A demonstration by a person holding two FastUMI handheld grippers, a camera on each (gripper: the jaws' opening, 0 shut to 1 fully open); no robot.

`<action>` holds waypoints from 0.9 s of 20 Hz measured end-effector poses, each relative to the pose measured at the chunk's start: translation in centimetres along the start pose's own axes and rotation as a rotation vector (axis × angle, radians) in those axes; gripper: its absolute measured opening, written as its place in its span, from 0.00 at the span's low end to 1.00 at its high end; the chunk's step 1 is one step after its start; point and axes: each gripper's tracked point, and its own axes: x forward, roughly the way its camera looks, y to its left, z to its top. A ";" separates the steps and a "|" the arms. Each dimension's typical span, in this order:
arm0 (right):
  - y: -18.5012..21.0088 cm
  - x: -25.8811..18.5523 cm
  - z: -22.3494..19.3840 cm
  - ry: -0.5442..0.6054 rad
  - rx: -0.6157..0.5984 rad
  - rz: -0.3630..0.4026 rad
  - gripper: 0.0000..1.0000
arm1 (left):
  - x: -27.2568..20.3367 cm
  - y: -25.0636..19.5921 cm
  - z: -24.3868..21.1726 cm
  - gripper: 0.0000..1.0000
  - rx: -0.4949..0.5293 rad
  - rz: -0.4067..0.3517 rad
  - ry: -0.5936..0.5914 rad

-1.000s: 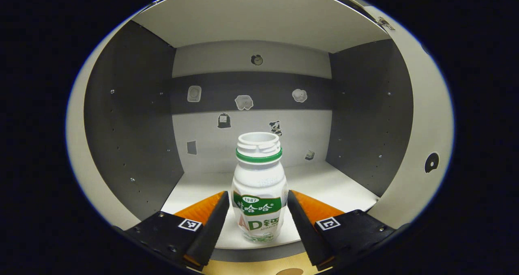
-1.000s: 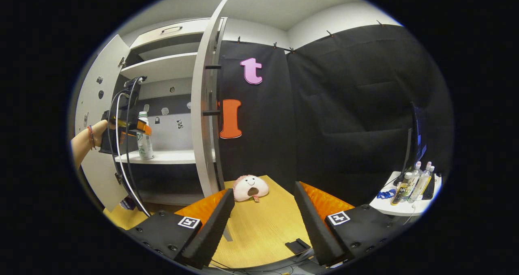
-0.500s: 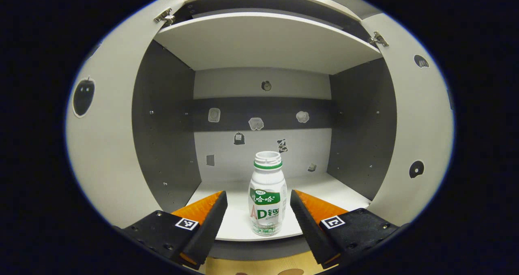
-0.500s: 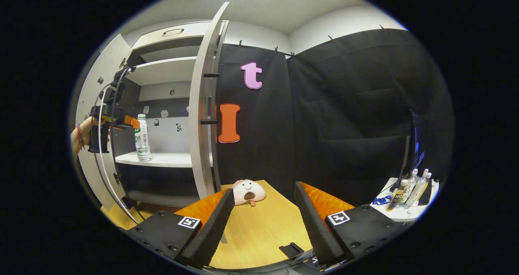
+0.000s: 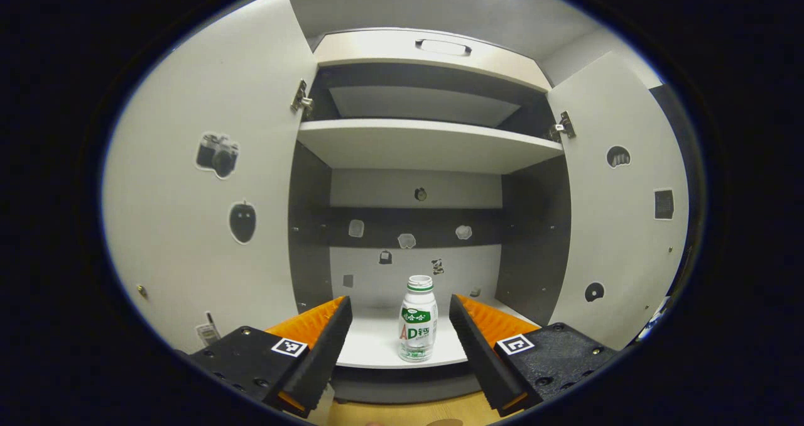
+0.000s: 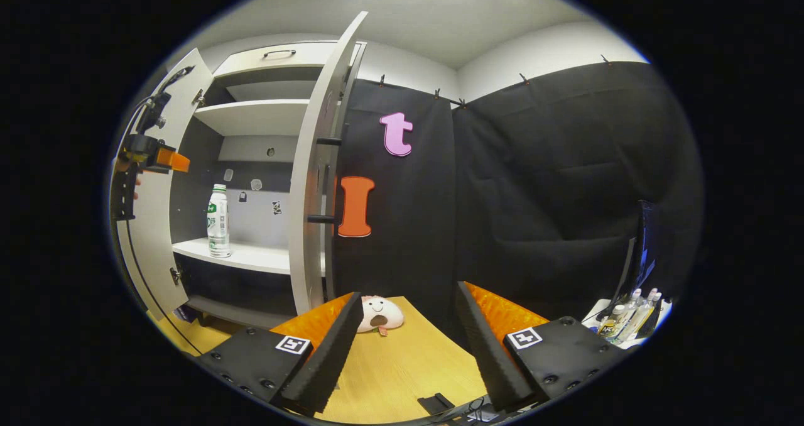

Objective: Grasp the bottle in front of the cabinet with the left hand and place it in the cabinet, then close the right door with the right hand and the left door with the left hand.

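Bottle [image 5: 418, 318] stands upright on the cabinet's lower shelf [image 5: 377, 347], near the shelf's front edge, white w/ green band at the neck and a green label, no cap visible.

Left gripper view, near to far: left claw [image 5: 397, 357] is wide open w/ nothing held, black fingers w/ orange backs either side of the gap. The bottle shows between the fingers but farther off, apart from both. Strip of yellow desk [image 5: 402, 413] at the very bottom. Beyond, the cabinet [image 5: 427, 143] stands open: left door [image 5: 207, 225] swung out on the left w/ dark stickers on its inner face, right door [image 5: 619, 225] swung out on the right, also w/ stickers. Small stickers on the back wall behind the bottle. Upper shelf above, then a top panel w/ a handle.

Right gripper view, near to far: right claw [image 6: 402, 350] is open wide, empty, over the yellow desk [image 6: 402, 369]. Small pink-and-white plush toy [image 6: 378, 313] lies on the desk past the fingers, near the foot of the right door [image 6: 320, 181], which is seen edge-on. Far left, the left claw [image 6: 169, 160] is up beside the left door [image 6: 154, 225], well apart from the bottle [image 6: 218, 220] on the shelf [image 6: 251, 256]. Far right, a few bottles [image 6: 628, 313] on a white side table.
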 end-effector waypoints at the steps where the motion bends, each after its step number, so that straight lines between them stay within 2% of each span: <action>1: 0.2 0.4 0.0 0.004 0.003 0.007 0.98 | -1.1 0.4 0.4 0.95 -0.006 0.006 -0.007; 4: 0.9 1.6 -0.1 0.025 0.000 0.035 0.98 | -5.1 1.7 1.4 0.95 -0.030 0.028 -0.023; 10: 1.9 5.1 -1.0 0.078 -0.021 0.100 0.98 | -11.7 5.2 2.6 0.94 -0.004 0.104 -0.051; 18: 3.8 8.5 -2.2 0.110 -0.048 0.163 0.98 | -18.4 10.2 1.5 0.94 -0.012 0.212 -0.038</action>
